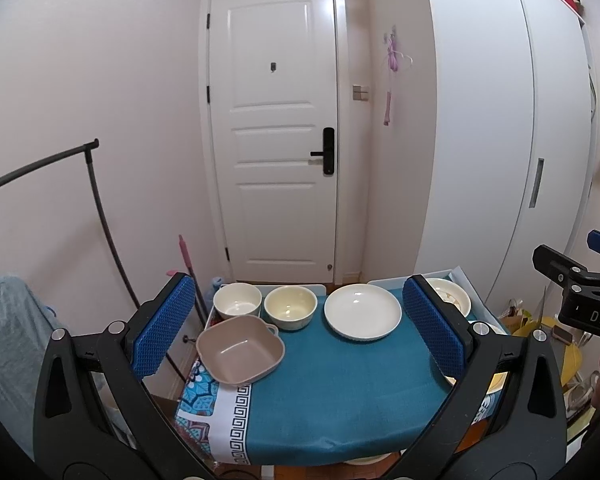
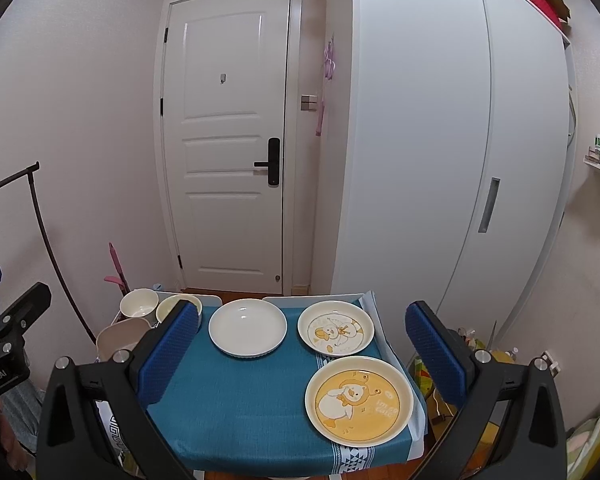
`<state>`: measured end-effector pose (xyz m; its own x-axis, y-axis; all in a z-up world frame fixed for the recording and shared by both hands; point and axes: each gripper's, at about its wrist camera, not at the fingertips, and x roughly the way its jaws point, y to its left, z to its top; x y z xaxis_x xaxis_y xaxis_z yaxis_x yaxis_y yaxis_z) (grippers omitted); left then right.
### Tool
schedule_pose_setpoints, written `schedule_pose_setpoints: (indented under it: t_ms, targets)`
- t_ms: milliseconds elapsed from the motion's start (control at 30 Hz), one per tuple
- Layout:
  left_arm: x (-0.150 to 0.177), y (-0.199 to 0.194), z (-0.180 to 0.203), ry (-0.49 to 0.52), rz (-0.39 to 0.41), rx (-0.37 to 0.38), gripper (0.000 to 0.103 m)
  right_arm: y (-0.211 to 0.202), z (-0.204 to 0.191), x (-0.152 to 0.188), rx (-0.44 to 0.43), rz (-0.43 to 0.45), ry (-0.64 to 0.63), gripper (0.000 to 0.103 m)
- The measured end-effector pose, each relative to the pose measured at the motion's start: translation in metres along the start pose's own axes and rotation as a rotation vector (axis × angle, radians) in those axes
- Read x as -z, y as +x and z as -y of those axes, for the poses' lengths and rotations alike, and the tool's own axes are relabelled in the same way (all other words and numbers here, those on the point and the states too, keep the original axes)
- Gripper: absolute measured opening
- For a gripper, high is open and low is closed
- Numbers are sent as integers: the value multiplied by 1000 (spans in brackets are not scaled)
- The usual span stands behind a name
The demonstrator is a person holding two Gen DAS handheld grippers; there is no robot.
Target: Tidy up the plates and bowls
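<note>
Plates: 3 on the teal cloth [image 2: 236, 412] — plain white plate [image 2: 247, 327] far centre, pale duck plate [image 2: 335, 327] just beside it to the R, yellow duck plate [image 2: 359, 399] nearer, at R edge. Bowls: 3 along L side — white bowl [image 1: 237, 301] and cream bowl [image 1: 290, 306] side by side at far edge, pink square bowl [image 1: 240, 349] nearer, overhanging L edge. Left gripper [image 1: 294, 326] held level above near edge, facing door [image 1: 274, 128]; jaws wide apart, holding nothing. Right gripper [image 2: 302, 354] likewise, w/ jaws spread, nothing between; its R finger sits out past the table's R edge.
</note>
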<state>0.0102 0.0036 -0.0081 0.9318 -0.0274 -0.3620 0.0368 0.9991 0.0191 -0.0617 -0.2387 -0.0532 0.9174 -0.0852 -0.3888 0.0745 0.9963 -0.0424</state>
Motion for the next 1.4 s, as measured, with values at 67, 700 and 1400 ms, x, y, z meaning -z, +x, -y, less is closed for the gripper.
schedule_pose_setpoints:
  t_ms: [67, 700, 1400]
  targets:
    - [0, 0, 0, 2, -1, 1, 103, 0, -1, 0, 2, 2, 0, 103]
    - [-2, 6, 0, -3, -7, -3, 103, 3, -3, 0, 3, -6, -8, 103]
    - [-3, 8, -2, -1, -11, -9, 103, 7, -5, 1, 4, -11, -9, 103]
